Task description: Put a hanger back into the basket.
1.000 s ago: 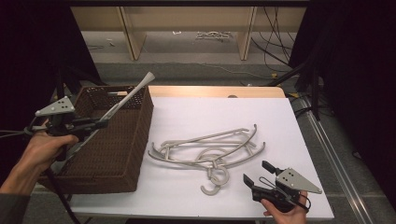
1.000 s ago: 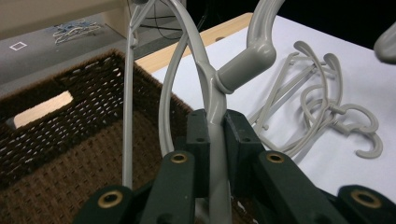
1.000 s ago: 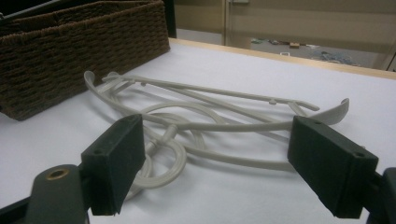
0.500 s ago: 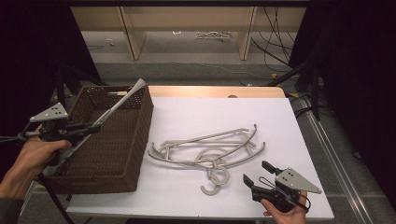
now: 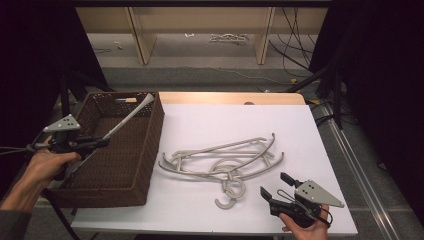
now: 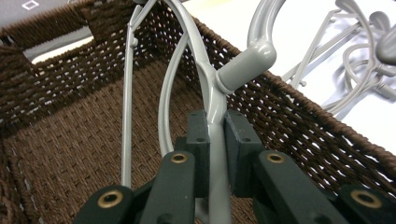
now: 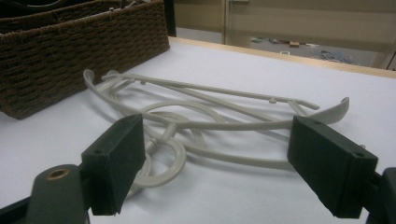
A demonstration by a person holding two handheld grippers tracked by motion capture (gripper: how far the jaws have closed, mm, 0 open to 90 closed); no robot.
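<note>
Room: dark curtains hang at both sides, and pale wooden shelf legs stand behind the white table top.
Basket: a brown woven basket with straight walls sits at the left end of the table.
Hanger in hand: a grey plastic clothes hanger sticks up at a slant out of the basket, its far tip near the back wall.
Left gripper: its black jaws are squeezed tight on the hanger's neck, just below where the hook joins on.
Hook: in the left gripper view it leans out over the basket's wall toward the table.
Pile: more grey hangers lie tangled on the table, just beside the basket.
Right gripper: its jaws stand wide apart with nothing between them, low at the front of the table and aimed at the pile.
Step in hand: I think it is laying the held hanger down in the basket.
How to do it well: tip the long end down first so it lies flat on the bottom.
Watch out: bring the hook inside the wall before letting go, or it may catch on the rim.
Let go: only when the hanger rests on the weave.
</note>
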